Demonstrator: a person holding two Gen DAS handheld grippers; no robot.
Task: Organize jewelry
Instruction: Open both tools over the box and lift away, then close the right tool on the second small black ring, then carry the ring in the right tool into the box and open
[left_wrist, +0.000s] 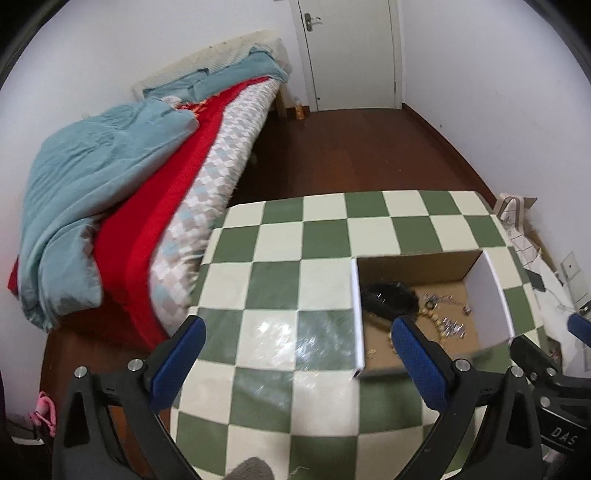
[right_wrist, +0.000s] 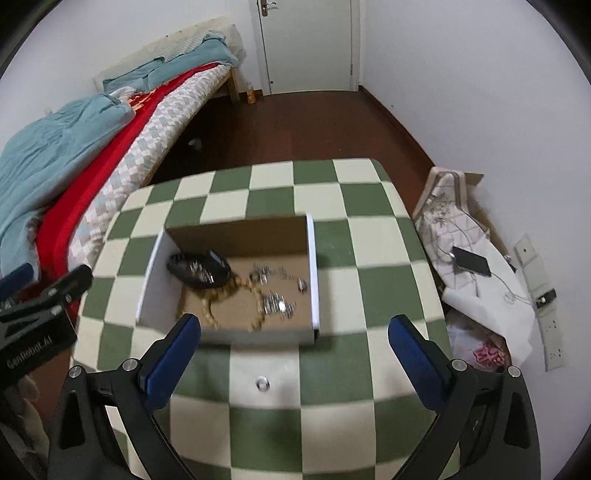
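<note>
While both the left hand-held gripper (left_wrist: 295, 354) and right hand-held gripper (right_wrist: 293, 350) hang spread wide and empty over the checked table (right_wrist: 332, 424), a small ring (right_wrist: 262, 383) lies before the cardboard box (right_wrist: 236, 229) of blurred jewelry (right_wrist: 258, 291). Beyond, a bed (right_wrist: 110, 140) and door (right_wrist: 306, 44).

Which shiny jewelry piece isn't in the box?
The small silver ring lies alone on the checkered tablecloth, in front of the cardboard box. The beads and other silver pieces all lie inside the box.
</note>
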